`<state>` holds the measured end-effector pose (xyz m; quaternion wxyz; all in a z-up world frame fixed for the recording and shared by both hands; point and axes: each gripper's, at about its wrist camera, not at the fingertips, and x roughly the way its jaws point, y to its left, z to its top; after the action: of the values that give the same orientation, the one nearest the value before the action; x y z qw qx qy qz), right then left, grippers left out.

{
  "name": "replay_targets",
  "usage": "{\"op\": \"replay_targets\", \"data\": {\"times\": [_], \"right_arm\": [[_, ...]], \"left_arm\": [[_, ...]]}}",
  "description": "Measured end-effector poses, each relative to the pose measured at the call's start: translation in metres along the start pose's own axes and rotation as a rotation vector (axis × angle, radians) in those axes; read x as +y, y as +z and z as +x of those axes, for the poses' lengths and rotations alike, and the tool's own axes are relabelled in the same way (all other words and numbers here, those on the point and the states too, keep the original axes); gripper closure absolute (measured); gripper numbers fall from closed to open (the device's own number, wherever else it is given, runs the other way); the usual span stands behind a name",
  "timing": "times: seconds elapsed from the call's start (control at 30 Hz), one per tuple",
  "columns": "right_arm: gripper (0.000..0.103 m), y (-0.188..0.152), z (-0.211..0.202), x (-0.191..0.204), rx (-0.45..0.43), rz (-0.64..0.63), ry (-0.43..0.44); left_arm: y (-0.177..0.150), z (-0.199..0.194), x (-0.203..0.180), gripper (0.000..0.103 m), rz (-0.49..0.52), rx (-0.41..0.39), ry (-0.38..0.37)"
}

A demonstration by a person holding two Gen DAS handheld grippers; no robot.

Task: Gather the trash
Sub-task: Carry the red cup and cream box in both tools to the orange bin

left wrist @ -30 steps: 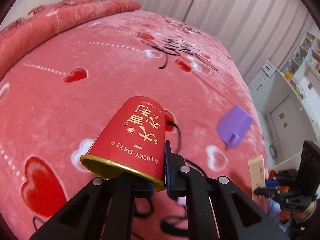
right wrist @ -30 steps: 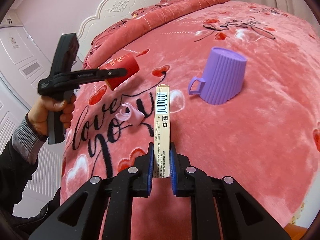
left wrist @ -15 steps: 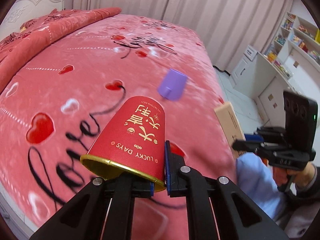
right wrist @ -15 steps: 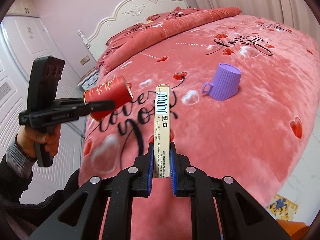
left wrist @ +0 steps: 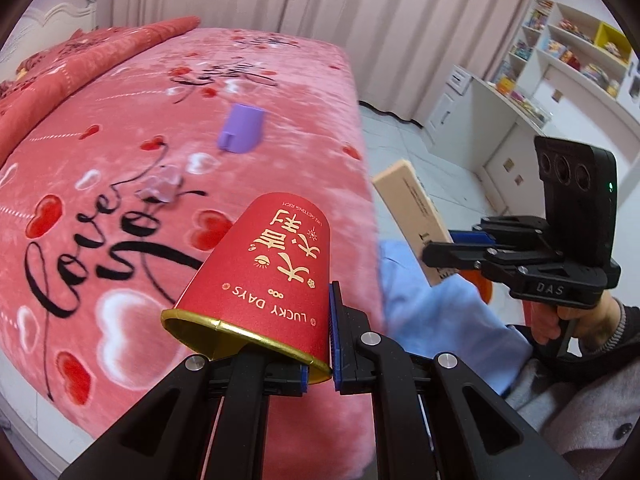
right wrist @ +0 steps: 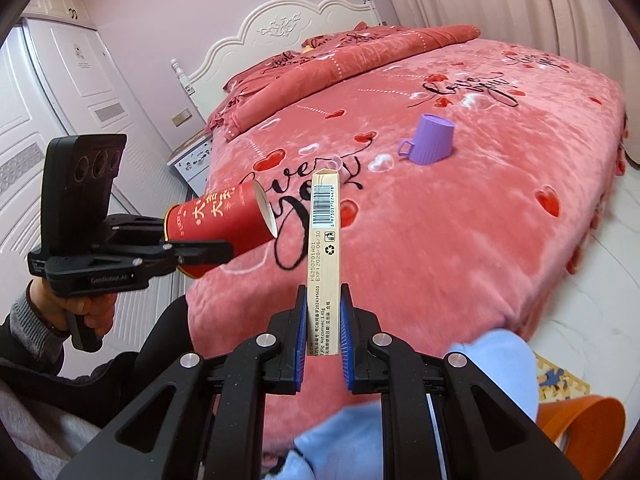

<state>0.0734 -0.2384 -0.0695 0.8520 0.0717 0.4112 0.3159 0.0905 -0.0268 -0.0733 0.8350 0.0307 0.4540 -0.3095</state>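
Observation:
My left gripper (left wrist: 320, 344) is shut on the rim of a red paper cup (left wrist: 264, 276) with gold lettering, held in the air off the bed's near edge. The right wrist view shows that cup (right wrist: 224, 224) and left gripper (right wrist: 200, 254) at the left. A slim beige carton (right wrist: 324, 256) with a barcode stands upright in my right gripper (right wrist: 323, 332), which is shut on it. From the left wrist view the carton (left wrist: 412, 216) and right gripper (left wrist: 444, 254) appear at the right. A purple ribbed mug (right wrist: 432, 140) and a small pale wrapper (left wrist: 160, 188) lie on the pink blanket.
The bed (right wrist: 480, 216) with its heart-print blanket fills both views, headboard (right wrist: 288, 28) behind. An orange bin (right wrist: 584, 424) sits on the floor at lower right. A person's light-blue trouser leg (left wrist: 452, 320) lies between the grippers. White shelves and a desk (left wrist: 540, 80) stand to the right.
Both grippers have drawn back from over the bed, still gripping the cup and the carton. The bed's edge, the floor and the orange bin have come into view.

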Motion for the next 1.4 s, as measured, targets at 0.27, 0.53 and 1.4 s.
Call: {"op": "replay_targets", "data": {"times": [0.27, 0.53, 1.4], "right_arm": [[0.088, -0.021, -0.040, -0.012, -0.050, 0.027, -0.023], [0.088, -0.041, -0.090, -0.037, -0.120, 0.078, -0.085], [0.088, -0.167, -0.242, -0.190, -0.266, 0.461, -0.432]], "left_arm": [[-0.003, 0.012, -0.053, 0.094, 0.079, 0.011, -0.036], [0.019, 0.034, -0.106, 0.094, 0.194, 0.020, -0.078], [0.073, 0.173, -0.283, 0.094, 0.555, 0.177, -0.346]]}}
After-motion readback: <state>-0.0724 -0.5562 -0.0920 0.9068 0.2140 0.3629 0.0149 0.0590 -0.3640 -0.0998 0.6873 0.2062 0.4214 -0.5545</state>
